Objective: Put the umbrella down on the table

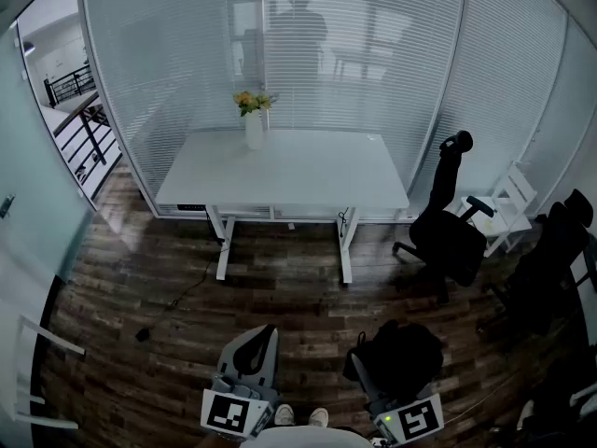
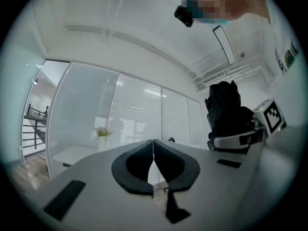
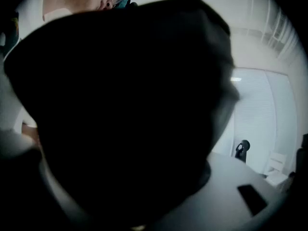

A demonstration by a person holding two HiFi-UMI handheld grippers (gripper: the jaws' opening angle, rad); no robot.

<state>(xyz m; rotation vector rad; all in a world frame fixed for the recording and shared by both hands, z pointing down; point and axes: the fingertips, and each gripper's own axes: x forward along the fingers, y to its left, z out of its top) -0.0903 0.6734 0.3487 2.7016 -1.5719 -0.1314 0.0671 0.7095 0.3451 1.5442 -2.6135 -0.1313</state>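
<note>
well short of the table (image 1: 317, 171), carrying is the step in hand: the folded black umbrella (image 1: 403, 355) sits bunched in the right gripper (image 1: 378, 387), whose jaws stand wide around it and appear to clamp it, the fabric filling that gripper's own view. the left gripper (image 2: 153, 148) is empty, jaws pressed together. next, i judge, comes a walk across the wood floor (image 1: 280, 297), then lowering the umbrella onto bare tabletop, away from the flower vase (image 1: 254, 127).
</note>
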